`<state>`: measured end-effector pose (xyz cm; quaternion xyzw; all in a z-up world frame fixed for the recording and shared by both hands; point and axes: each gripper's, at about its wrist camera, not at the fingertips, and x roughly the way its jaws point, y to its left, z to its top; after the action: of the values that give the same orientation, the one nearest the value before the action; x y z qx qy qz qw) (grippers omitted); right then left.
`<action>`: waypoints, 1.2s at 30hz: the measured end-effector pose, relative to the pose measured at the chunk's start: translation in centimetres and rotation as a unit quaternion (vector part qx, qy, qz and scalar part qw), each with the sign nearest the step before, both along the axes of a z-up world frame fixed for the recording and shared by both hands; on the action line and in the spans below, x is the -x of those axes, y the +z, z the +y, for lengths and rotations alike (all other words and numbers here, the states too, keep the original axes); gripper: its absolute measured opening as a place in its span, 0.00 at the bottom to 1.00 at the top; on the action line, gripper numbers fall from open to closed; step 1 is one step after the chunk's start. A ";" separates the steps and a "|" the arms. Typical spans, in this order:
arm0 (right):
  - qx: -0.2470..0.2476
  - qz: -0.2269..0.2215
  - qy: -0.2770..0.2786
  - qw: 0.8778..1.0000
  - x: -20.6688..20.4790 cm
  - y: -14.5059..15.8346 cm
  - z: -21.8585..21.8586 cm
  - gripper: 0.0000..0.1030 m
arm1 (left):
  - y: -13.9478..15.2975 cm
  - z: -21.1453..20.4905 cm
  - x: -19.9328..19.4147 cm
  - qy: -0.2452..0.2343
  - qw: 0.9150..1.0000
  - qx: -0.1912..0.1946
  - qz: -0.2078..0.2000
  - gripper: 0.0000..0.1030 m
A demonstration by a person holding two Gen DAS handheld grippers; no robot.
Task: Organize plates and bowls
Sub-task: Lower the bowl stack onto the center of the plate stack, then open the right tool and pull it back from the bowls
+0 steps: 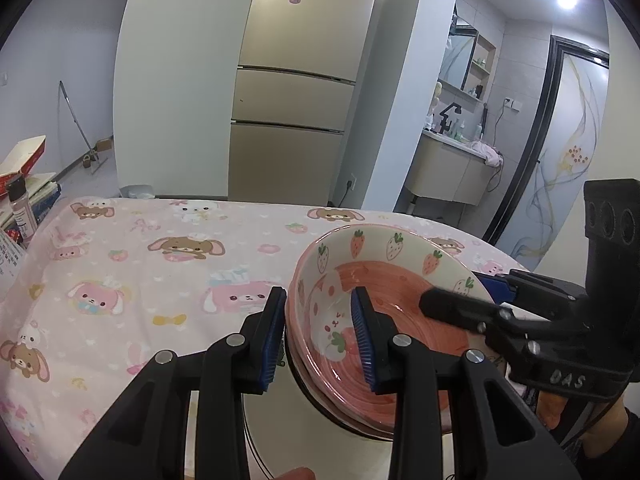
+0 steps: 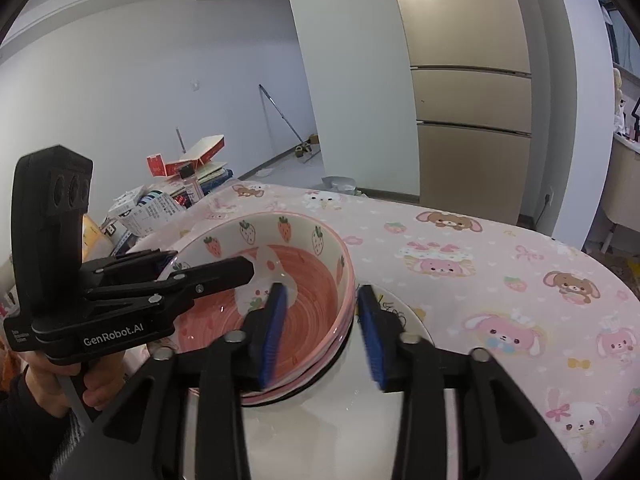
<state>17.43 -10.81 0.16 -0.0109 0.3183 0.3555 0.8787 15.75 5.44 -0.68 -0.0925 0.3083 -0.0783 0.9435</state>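
A white plate (image 2: 344, 412) is seen nearest the cameras on the pink cartoon-print tablecloth (image 1: 160, 248), with a stack of strawberry-pattern bowls (image 1: 384, 320) resting on it. The stack's rim is straddled on opposite sides by the left gripper (image 1: 320, 336) and the right gripper (image 2: 322, 336), one blue pad inside the top bowl and one outside. On both, the fingers are seen apart, gaps showing either side of the rim, so nothing appears clamped. For a clean release, the pads are best kept clear of the rim and withdrawn straight, so the stack is not dragged off centre. Beyond, boxes and papers (image 2: 176, 188) are piled at the table's edge, and a gold refrigerator (image 1: 296, 92) is seen behind.
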 end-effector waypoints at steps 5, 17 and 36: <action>-0.009 -0.014 -0.019 1.000 0.6 0.2 -0.7 0.80 | -0.2 -0.3 0.0 0.015 1.000 -0.021 0.005 0.84; -0.024 -0.046 -0.059 0.997 1.3 1.2 -2.5 1.00 | 1.4 -0.3 1.7 0.050 0.996 -0.057 -0.049 1.00; -0.037 -0.259 -0.111 0.959 11.5 13.8 -5.9 1.00 | 14.0 -2.2 12.8 0.067 0.968 -0.106 -0.219 1.00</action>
<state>5.94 -16.75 13.99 -0.0346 0.0659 0.2518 0.9649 2.98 3.24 13.33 0.0066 0.0940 -0.0002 0.9956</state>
